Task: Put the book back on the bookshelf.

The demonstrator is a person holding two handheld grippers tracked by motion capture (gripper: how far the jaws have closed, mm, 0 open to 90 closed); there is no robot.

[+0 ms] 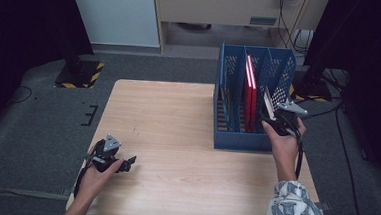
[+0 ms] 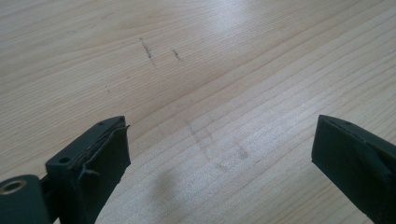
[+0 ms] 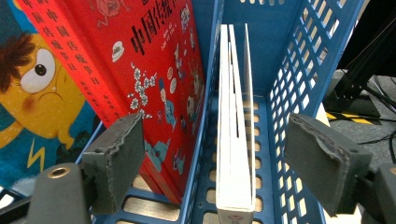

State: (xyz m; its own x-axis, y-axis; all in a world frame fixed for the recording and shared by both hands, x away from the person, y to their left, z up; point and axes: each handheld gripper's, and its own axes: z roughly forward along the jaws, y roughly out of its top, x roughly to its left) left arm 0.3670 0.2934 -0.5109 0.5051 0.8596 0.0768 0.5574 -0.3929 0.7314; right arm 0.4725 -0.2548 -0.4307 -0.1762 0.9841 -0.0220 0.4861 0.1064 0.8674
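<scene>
The blue perforated plastic file rack [image 1: 251, 98] stands on the far right part of the pale wood-grain desk [image 1: 176, 136] and serves as landmark here. Its rightmost compartment holds a thin white-edged book [image 3: 233, 140], upright on the slotted floor, standing free betw. the blue divider and the outer wall. One compartment left of it leans a red hardback picture book w/ Chinese lettering [image 3: 154, 88]; a book w/ a yellow cartoon face [image 3: 32, 93] sits left of that again.

The right tongs [image 3: 215, 158] hover at the rack's near open end, jaws spread w/ the thin book centred betw. the pads but touching neither, so nothing is pinched. Seen from above, the right tongs [image 1: 273, 117] sit just at the rack's front right corner. The left tongs [image 1: 127, 164] rest on the desk well left of the rack, jaws wide apart over bare wood, holding nothing (idle, by the look of it).

Judging from this, the step in hand is letting go of the thin book after slotting it in. To do it well: keep the pads clear of both covers, draw straight back along the compartment's line, no sideways drift, or the left pad may clip the divider and tip the book. Check it stands w/o leaning before leaving.
</scene>
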